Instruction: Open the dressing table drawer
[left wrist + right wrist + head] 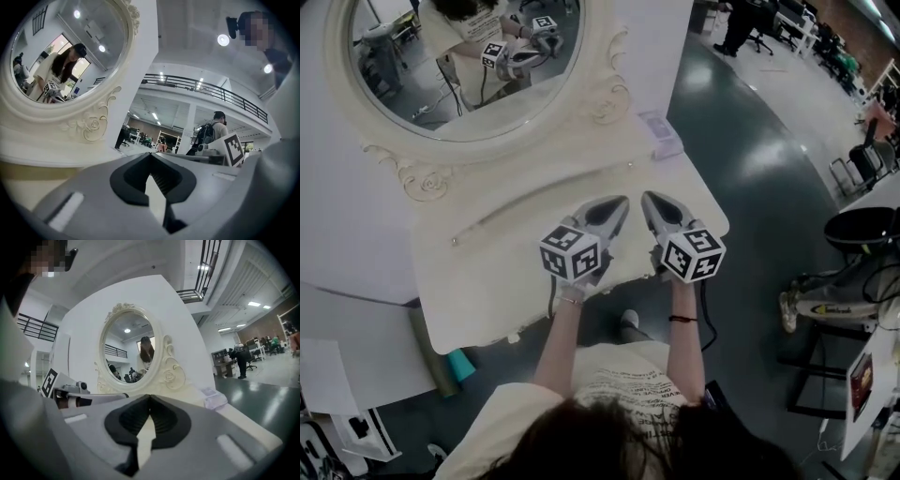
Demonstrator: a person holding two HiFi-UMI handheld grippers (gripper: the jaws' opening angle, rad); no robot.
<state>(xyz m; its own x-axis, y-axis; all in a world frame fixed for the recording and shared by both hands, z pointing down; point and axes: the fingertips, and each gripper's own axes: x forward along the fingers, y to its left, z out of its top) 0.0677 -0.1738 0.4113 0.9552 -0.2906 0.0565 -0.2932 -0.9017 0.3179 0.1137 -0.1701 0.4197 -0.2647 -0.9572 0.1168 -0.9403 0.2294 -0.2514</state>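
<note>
The cream dressing table (pixel 478 291) carries an oval mirror (pixel 459 84) at its back. From the head view its drawer front is hidden under the tabletop's front edge. My left gripper (pixel 621 201) and right gripper (pixel 647 198) hover side by side over the right part of the tabletop, both pointing toward the mirror. In the left gripper view the left gripper (pixel 150 155) has its jaws met at the tips with nothing between them. The right gripper (pixel 150 397) is likewise shut and empty, facing the mirror (pixel 129 350).
A small clear box (pixel 662 135) sits at the tabletop's back right corner, also in the right gripper view as the clear box (pixel 213 399). A teal cylinder (pixel 461 364) stands on the floor under the table. Black stands and equipment (pixel 853 272) crowd the right side.
</note>
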